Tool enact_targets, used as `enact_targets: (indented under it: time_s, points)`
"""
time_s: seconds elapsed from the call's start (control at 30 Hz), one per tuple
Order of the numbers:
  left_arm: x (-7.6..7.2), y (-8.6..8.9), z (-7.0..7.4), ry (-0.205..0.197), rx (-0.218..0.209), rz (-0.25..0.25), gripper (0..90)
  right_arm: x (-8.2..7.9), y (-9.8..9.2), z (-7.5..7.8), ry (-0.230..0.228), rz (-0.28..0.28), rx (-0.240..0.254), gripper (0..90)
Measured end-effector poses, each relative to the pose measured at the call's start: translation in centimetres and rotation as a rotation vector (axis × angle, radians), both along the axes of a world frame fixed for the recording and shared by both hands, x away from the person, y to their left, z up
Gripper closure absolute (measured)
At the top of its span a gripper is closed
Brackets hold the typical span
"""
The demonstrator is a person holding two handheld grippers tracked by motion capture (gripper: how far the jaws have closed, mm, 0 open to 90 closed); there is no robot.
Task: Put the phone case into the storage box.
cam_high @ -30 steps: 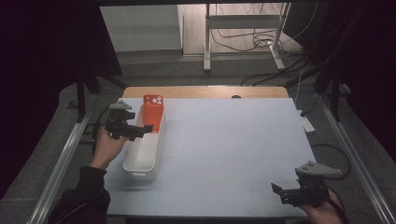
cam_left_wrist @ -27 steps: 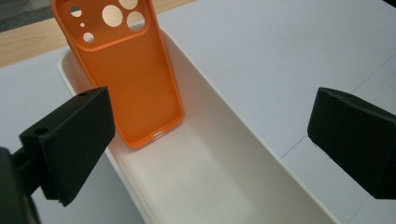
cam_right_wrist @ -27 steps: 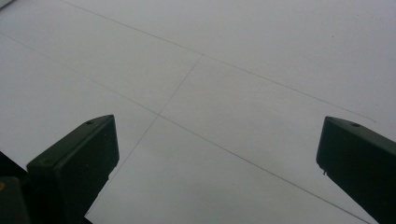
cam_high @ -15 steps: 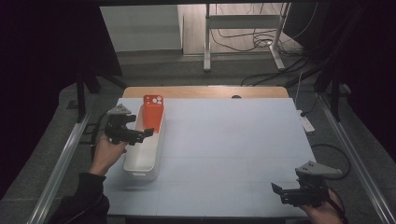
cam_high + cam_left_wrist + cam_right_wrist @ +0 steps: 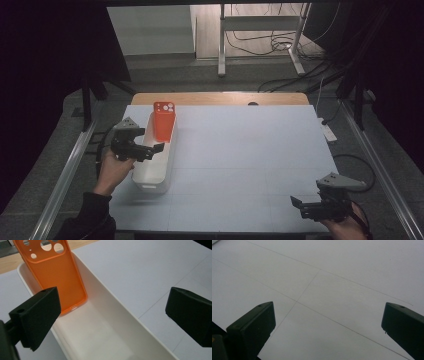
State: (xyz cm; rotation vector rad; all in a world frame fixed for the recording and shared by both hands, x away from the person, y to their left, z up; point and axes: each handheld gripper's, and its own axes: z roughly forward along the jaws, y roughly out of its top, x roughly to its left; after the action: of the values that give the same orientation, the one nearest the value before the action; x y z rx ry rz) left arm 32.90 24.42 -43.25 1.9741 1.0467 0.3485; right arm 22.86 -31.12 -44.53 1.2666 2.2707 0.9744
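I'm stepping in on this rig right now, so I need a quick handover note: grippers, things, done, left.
Left gripper: open, holding nothing, jaws over the white bin.
Right gripper: open, holding nothing, over the bare mat near the table's front right.
Orange phone case: stands tilted inside the bin, leaning on its far end.
Done: case is in the bin.
Left: likely nothing but moving the left gripper clear.

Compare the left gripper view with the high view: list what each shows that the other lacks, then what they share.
Left gripper view alone: the slot in the bottom edge of the orange phone case and the bare floor of the white bin.

High view alone: the right tongs, open, at the near right corner, and the wooden table edge.

Both: the case leaning in the bin's far end, with the open left tongs above the bin.
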Motion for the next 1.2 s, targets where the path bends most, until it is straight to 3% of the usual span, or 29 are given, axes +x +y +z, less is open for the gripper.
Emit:
enact_targets:
  time_s: [0.37,1.2]
  points:
    - [-1.5,0.0,0.1,-0.004,-0.022,-0.009,0.5,0.0,0.0,0.0,-0.001,0.000,0.000,0.0]
    - [-4.7,0.4,-0.1,-0.009,-0.023,-0.005,0.5,0.0,0.0,0.0,-0.001,0.001,-0.001,0.0]
